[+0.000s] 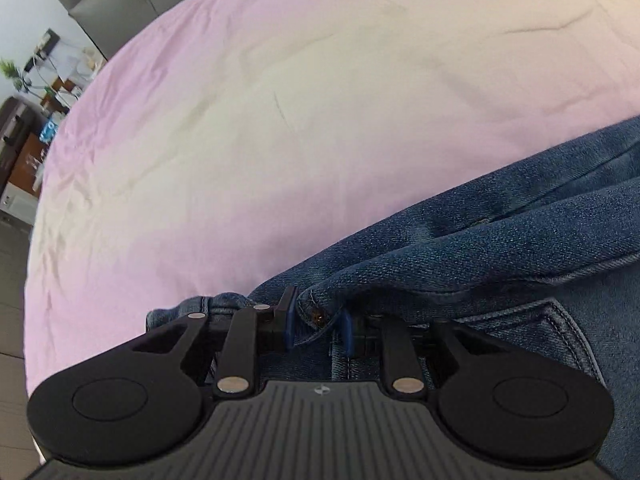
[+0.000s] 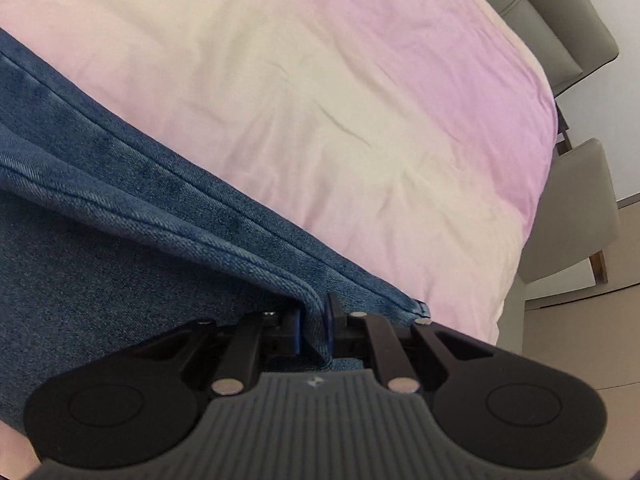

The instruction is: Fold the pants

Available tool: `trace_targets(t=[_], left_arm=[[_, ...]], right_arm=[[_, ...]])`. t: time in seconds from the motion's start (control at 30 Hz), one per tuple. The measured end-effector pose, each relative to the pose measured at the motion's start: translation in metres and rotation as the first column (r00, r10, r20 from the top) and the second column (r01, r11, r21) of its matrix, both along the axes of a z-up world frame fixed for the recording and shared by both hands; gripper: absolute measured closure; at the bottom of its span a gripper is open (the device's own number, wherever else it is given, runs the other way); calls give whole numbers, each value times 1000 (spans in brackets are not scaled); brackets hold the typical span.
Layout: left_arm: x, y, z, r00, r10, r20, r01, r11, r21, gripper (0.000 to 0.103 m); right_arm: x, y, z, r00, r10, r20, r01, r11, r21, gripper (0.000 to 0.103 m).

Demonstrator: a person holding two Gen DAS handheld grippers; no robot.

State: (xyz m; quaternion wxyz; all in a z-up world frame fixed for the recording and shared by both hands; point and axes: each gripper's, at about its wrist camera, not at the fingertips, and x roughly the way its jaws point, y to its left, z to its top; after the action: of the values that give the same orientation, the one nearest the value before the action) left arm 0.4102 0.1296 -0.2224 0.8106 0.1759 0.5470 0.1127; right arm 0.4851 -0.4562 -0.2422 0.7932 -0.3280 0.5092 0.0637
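Blue denim pants (image 1: 480, 240) lie on a pink-white bedsheet (image 1: 240, 120). My left gripper (image 1: 318, 322) is shut on the pants' waistband corner, where a brass rivet shows, and holds that fold lifted over a back pocket (image 1: 540, 332). In the right wrist view the pants (image 2: 100, 260) stretch from the left to the bottom centre. My right gripper (image 2: 316, 328) is shut on a seamed edge of the pants, with cloth pinched between its blue pads (image 2: 330, 326).
The sheet (image 2: 360, 120) spreads far beyond the pants. A grey headboard (image 1: 108, 4) stands at the back left, with a cluttered desk (image 1: 36, 92) and a dark suitcase (image 1: 14, 136) beyond the bed's left edge. Grey upholstered chairs (image 2: 576, 208) stand past the right edge.
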Motion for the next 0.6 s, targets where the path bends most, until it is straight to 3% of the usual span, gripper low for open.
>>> trace_targets(t=[0.17, 0.27, 0.4, 0.53, 0.6], left_arm=[[5, 25, 8, 995, 95, -45, -100, 987, -128, 76], [-1, 29, 16, 995, 88, -50, -94, 987, -129, 75], [-9, 45, 34, 987, 150, -51, -157, 970, -187, 71], [-15, 42, 48, 985, 165, -52, -171, 969, -176, 71], [-19, 46, 51, 977, 202, -61, -211, 955, -210, 71]], right_arm=[[26, -15, -4, 993, -116, -34, 119, 989, 87, 85], [32, -19, 1, 987, -152, -41, 156, 982, 105, 82], [31, -18, 11, 984, -178, 19, 177, 984, 32, 66], [32, -31, 30, 963, -263, 56, 262, 964, 36, 62], [28, -30, 33, 962, -258, 84, 260, 965, -18, 61]])
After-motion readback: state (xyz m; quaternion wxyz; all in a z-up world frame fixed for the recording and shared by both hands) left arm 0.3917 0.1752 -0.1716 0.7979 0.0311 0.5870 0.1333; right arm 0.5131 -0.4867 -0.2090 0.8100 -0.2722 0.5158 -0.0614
